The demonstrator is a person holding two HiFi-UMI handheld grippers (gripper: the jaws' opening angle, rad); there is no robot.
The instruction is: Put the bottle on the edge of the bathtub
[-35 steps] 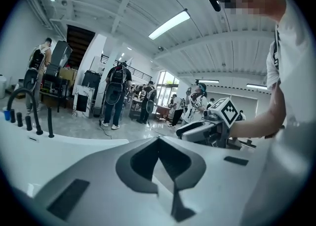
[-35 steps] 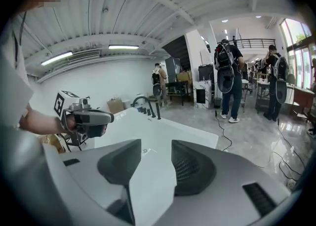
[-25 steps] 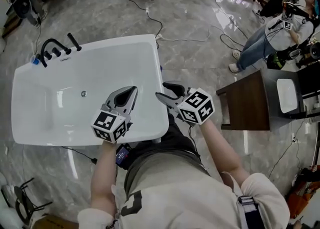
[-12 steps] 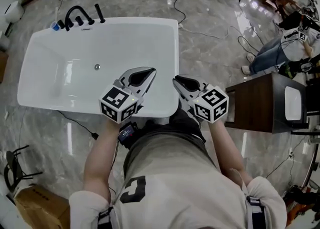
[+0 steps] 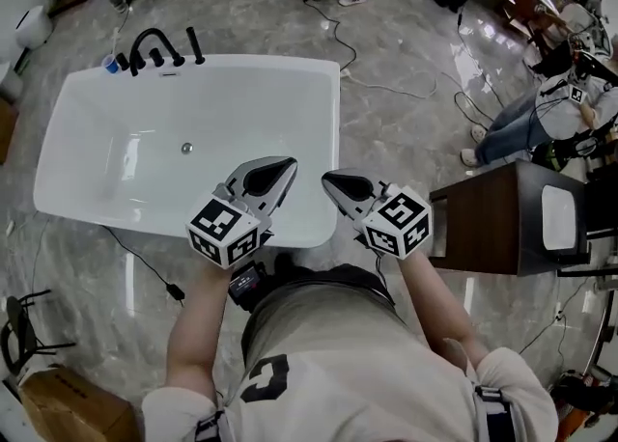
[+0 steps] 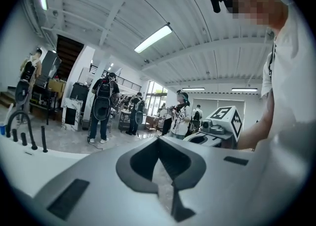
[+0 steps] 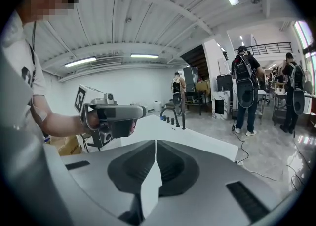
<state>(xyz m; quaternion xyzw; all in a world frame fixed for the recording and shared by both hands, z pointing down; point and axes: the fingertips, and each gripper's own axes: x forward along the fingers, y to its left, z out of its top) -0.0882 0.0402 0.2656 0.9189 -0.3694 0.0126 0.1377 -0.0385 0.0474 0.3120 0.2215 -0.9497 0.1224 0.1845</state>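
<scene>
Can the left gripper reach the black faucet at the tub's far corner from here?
Probably not without stepping closer: the left gripper hangs over the near end, shut, and the faucet stands across the whole bathtub. Nothing blocks the path.

The bathtub (image 5: 106, 155) lies open ahead of the left gripper (image 5: 288, 165) fingers. Black taps (image 5: 159, 44) stand at its far corner, and a dark table (image 5: 483, 218) stands right of the right gripper (image 5: 328, 179) fingers.
</scene>
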